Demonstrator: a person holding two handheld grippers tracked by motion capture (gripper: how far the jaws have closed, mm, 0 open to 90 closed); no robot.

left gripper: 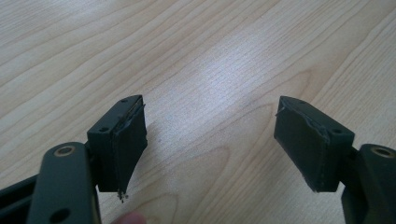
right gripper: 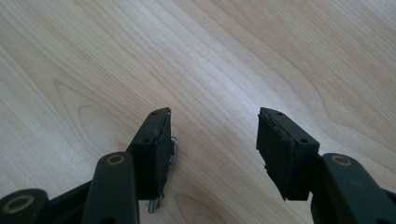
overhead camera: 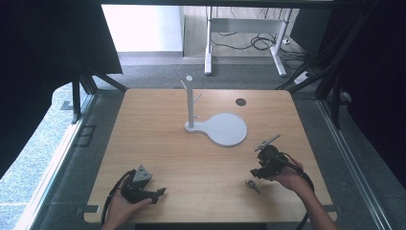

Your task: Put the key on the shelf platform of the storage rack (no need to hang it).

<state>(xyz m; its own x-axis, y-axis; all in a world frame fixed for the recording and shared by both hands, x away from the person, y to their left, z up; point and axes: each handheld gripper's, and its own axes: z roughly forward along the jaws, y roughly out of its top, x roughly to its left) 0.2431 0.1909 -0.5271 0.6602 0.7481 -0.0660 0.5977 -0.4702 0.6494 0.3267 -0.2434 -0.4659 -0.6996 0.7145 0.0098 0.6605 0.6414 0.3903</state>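
A: Where is the metal piece (overhead camera: 252, 185)?

B: On the tabletop (overhead camera: 167, 158), near the front edge, just beside the right gripper (overhead camera: 260, 171); in the right gripper view it (right gripper: 173, 150) peeks out beside the left finger (right gripper: 154, 149).

A: State of the fingers?

B: Right gripper: parted, nothing between them. Left gripper (overhead camera: 160, 193): fingers (left gripper: 123, 144) wide apart over bare wood, holding nothing.

A: Background?

B: A white stand (overhead camera: 215, 125) mid-table.
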